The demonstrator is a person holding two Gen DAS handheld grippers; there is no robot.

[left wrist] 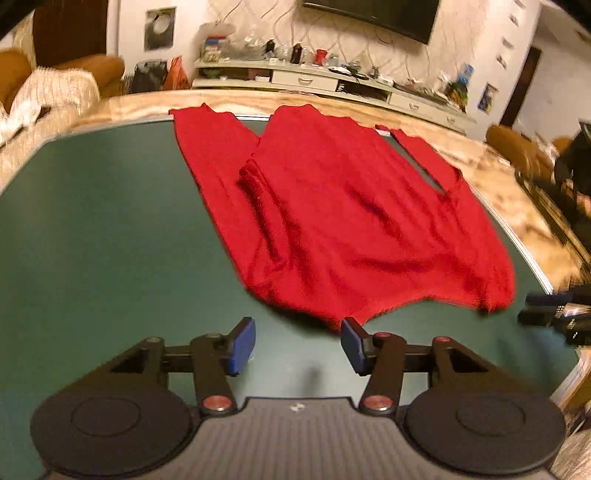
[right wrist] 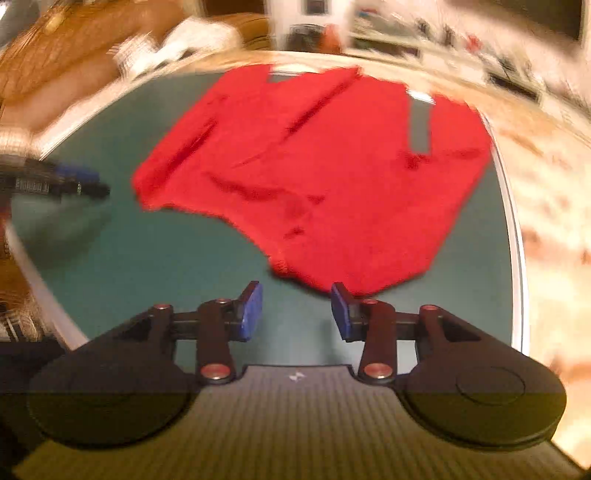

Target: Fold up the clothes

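Observation:
A red knitted garment (left wrist: 351, 221) lies spread out, with creases, on the green table top (left wrist: 110, 221). One sleeve stretches along its left side and another lies at the far right. My left gripper (left wrist: 297, 332) hovers open just short of the near hem, nothing between its blue pads (left wrist: 242, 345). In the right wrist view, which is blurred, the same garment (right wrist: 314, 166) lies ahead on the green top (right wrist: 166, 258). My right gripper (right wrist: 295, 299) is open and empty at its near hem. Each gripper shows in the other's view: the right gripper (left wrist: 546, 306) and the left gripper (right wrist: 74, 181).
The green top has a pale metal rim (left wrist: 532, 258) set in a marbled tan surround. Beyond stand a sofa with a cream throw (left wrist: 48, 92), a white cabinet (left wrist: 332, 79) crowded with small items, a wall-mounted TV (left wrist: 369, 14) and brown chairs (left wrist: 517, 147) at the right.

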